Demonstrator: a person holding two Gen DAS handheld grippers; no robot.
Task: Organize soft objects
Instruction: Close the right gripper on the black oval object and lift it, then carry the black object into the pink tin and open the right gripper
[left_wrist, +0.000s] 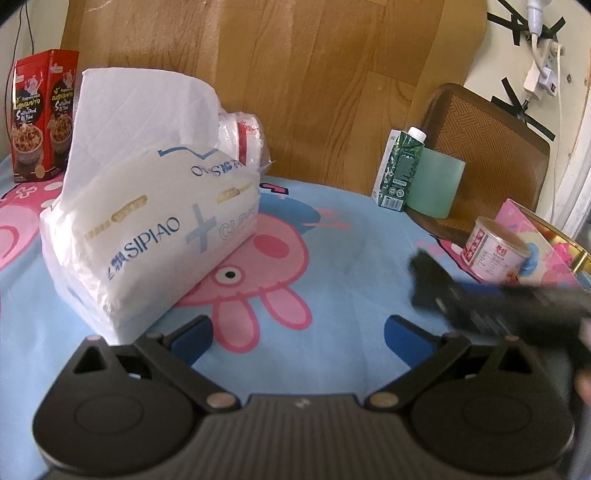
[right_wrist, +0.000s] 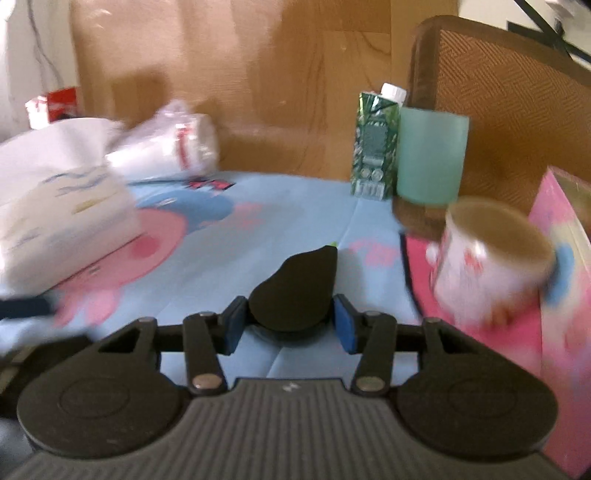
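A dark pear-shaped soft object is clamped between the right gripper's pads, extending toward twelve o'clock.

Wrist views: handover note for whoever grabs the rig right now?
Left gripper: open, empty, facing the tissue pack.
Right gripper: shut on a black pear-shaped object, over the tablecloth.
Wrapped roll lies behind the tissue pack.
Done: black object gripped.
Left: place it; tissue pack and roll not held; no destination visible.
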